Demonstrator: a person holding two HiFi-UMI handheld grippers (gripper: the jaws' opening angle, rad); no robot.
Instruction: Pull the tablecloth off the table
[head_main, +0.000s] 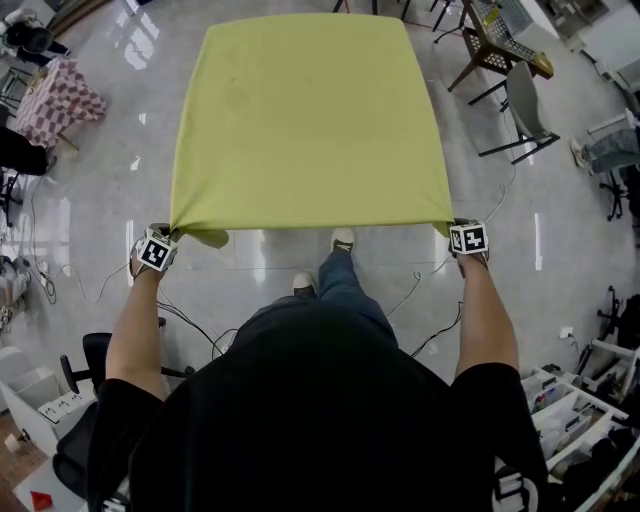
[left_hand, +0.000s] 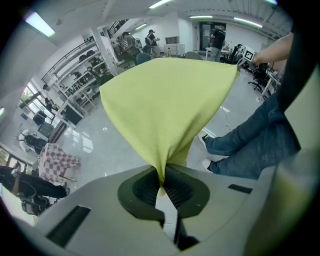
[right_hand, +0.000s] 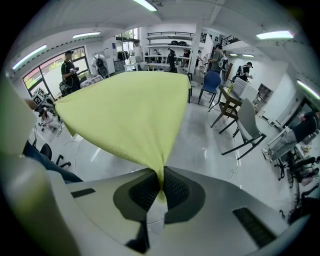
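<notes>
Over the hidden table, left gripper (left_hand: 161, 186) and right gripper (right_hand: 161, 185) fingers (right_hand: 144, 191) pinch the tablecloth (head_main: 310, 120) corners.

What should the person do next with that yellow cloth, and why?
Probably pull both corners straight back toward the body: the left hand-held gripper and right hand-held gripper each pinch a near corner of the tablecloth, which lies spread out flat ahead.

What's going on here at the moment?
A person stands working two claws. The left claw and right claw are each shut on a near corner of the yellow-green tablecloth, which is stretched taut between them and spreads away from the person. Whatever it lies on is hidden underneath.
</notes>
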